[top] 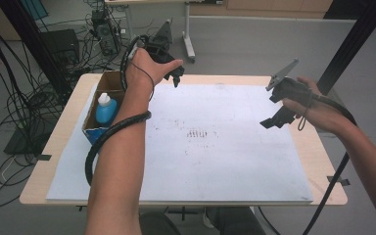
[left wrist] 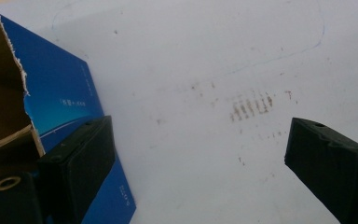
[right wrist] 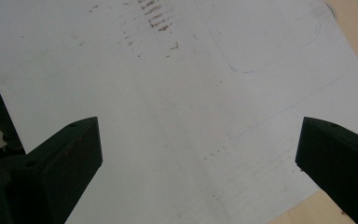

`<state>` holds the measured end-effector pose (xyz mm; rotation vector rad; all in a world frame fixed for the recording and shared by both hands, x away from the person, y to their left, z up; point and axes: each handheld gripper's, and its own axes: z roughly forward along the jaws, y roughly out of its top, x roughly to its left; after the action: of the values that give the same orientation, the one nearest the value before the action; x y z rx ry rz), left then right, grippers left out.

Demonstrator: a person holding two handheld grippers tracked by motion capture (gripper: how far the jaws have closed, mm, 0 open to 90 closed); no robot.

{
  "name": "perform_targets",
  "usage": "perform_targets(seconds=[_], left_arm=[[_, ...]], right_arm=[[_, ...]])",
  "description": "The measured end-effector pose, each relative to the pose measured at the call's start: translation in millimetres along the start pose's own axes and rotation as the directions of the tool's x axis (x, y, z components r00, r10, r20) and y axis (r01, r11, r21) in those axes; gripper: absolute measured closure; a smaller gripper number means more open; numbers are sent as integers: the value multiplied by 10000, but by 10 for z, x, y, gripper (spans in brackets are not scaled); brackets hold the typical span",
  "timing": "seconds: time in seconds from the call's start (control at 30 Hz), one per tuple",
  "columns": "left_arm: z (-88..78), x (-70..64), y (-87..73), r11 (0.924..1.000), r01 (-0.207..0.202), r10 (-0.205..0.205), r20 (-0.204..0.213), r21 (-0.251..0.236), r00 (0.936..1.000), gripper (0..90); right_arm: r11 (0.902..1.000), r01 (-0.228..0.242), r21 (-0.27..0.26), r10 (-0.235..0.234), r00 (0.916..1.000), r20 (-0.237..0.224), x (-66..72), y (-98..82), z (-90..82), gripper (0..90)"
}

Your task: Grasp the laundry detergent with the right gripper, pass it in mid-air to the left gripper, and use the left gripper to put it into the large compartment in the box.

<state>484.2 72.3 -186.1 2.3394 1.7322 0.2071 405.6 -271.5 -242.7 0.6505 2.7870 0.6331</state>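
Hovering at the far left of the white board [top: 215, 161], the left gripper [top: 176, 76] sits just right of the open cardboard box [top: 108, 81], jaws wide with nothing between them. In the left gripper view one jaw hangs right beside the box's blue side wall [left wrist: 60, 98], whether touching it is unclear; the other is over bare board with brown smudge marks [left wrist: 251, 106]. Box stands on the left edge of the board, torn brown flap up, and holds a blue bottle with a white cap [top: 105, 108], upright inside. Bottle is well apart from the jaws.

Right gripper [top: 274, 120] floats over the right side of the board, near the middle depth, held in the right hand [top: 318, 112], grey three-cornered plate [top: 283, 73] sticking up on top. Jaws spread wide, empty; right gripper view shows plain board with faint pen outlines [right wrist: 270, 56] and a strip of the wooden table [right wrist: 354, 37] at the edge. A black cable [top: 103, 142] loops round the left forearm.

Board lies on the light wooden table, tangled cables [top: 24, 107] on the floor to the left.
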Motion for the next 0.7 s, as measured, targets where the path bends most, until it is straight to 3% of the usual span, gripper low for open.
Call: perform_targets(seconds=[0.7], left_arm=[[-1,12,-65,9999,-131,131,75,-24,9999,90]], right_arm=[[10000,23,-24,-24,10000,-71,40,18,34,3]])
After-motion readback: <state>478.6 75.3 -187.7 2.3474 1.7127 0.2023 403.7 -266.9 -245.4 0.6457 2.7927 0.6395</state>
